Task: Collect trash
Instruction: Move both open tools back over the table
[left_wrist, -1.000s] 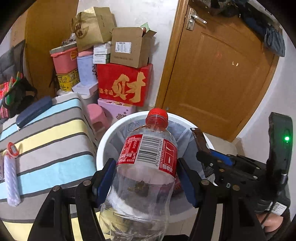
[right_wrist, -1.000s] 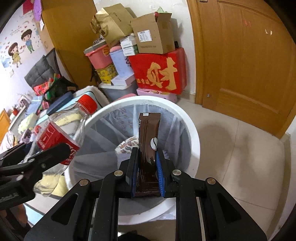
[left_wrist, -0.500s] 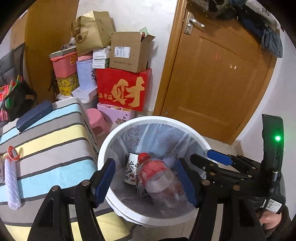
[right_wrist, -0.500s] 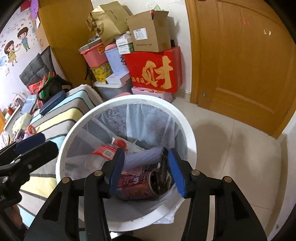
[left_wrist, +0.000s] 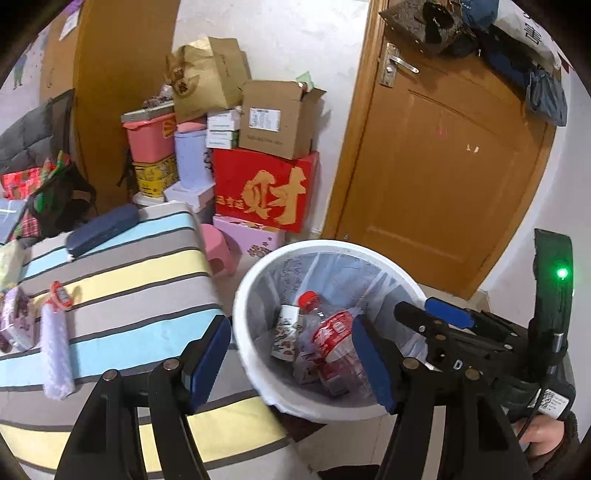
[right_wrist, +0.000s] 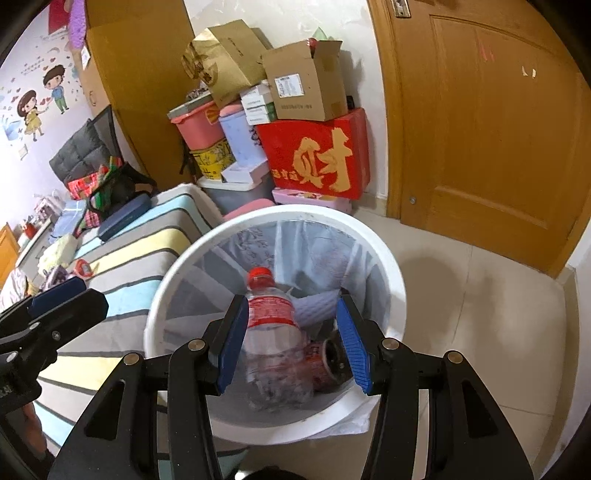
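Both my left tool (left_wrist: 291, 360) and right tool (right_wrist: 290, 341) hang spread and empty over the white bin (right_wrist: 397, 280), lower centre of frame, where the plastic bottle (right_wrist: 273, 332) and red can (right_wrist: 325, 360) already lie; the striped bed (left_wrist: 122, 280) at left may hold more.

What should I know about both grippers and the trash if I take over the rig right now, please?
Left gripper: jaws open, holding nothing, above the near rim of the white bin.
Right gripper: jaws open, holding nothing, over the bin.
Done: the plastic bottle with its red cap lies inside the bin, beside a red can and a small carton.
Left: small items remain on the striped cloth, including a white roll; check whether they are trash.
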